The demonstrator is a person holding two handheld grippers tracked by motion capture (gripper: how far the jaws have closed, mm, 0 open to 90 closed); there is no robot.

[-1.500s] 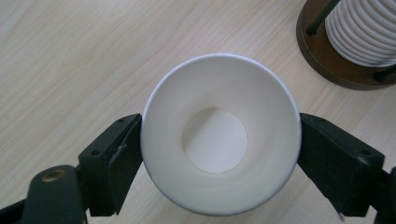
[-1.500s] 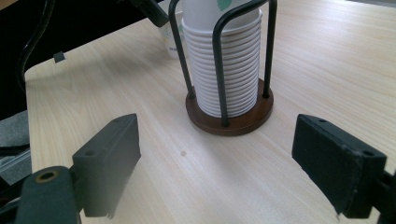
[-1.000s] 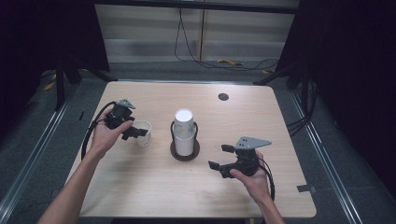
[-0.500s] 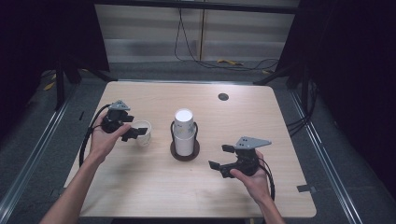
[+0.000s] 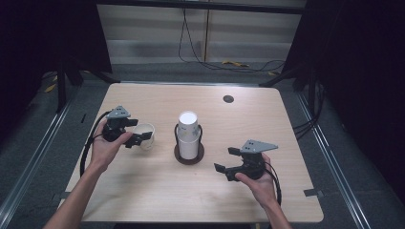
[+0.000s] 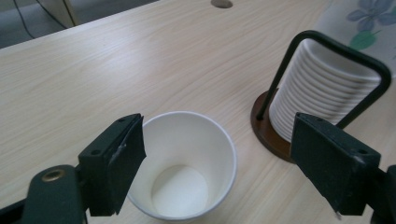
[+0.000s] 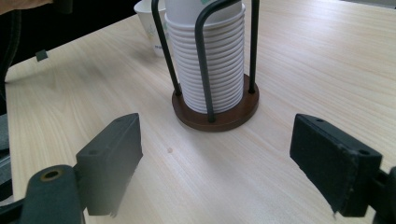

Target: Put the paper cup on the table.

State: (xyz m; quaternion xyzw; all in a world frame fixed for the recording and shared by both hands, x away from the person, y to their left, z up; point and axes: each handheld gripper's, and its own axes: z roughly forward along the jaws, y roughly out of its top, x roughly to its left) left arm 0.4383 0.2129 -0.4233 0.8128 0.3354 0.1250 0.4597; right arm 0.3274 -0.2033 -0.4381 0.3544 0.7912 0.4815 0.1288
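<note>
Paper cup (image 6: 184,165), white, round and empty, is seen standing upright on the pale wood-grain table (image 5: 267,124), at the left of the high view, just beside the cup holder. In the left gripper view it is framed between the two black jaws of the left gripper (image 5: 139,138): one jaw is set against the cup's rim and wall, the other stands well clear of it, so the cup is not clamped. The jaws of this gripper have just been closing, with the cup between them, yet the claw is shown released.

Nearer the person's edge of the table, at the right of the high view, the right gripper (image 5: 227,160) is held in the right hand (image 5: 255,183); its jaws are spread wide with nothing between them, and they have just been closing slightly. They are pointed toward the holder.

At mid-table a stack of white paper cups (image 7: 212,60) is kept upright inside a black wire frame on a round dark-brown wooden base (image 7: 219,116). Farther off, a small dark round grommet (image 5: 228,98) is set into the tabletop near its far edge.
</note>
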